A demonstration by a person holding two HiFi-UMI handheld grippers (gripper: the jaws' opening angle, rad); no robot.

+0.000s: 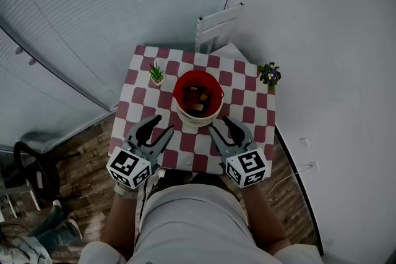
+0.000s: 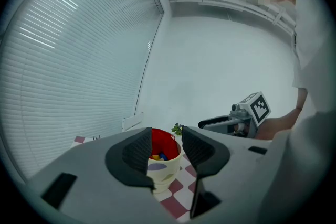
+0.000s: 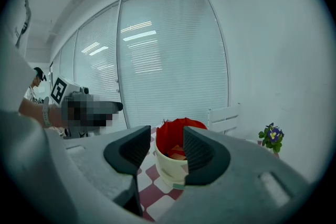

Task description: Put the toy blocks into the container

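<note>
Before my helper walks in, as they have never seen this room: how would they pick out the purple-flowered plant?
Find the red-and-white checked table; a cream bucket with a red liner stands mid-table. The flowering plant sits at the far right corner, and unlike the spiky green plant left of the bucket, it bears purple flowers.

- The right gripper (image 3: pixel 165 150) fills the foreground, its two dark jaws apart and gripping nothing.
- Beyond the gap stands a cream container (image 3: pixel 170 171) with a red lining (toy blocks (image 3: pixel 177 152) lie inside), on a red-and-white checked table (image 3: pixel 149 194).
- A purple-flowered potted plant (image 3: pixel 272 136) sits at the right.
</note>
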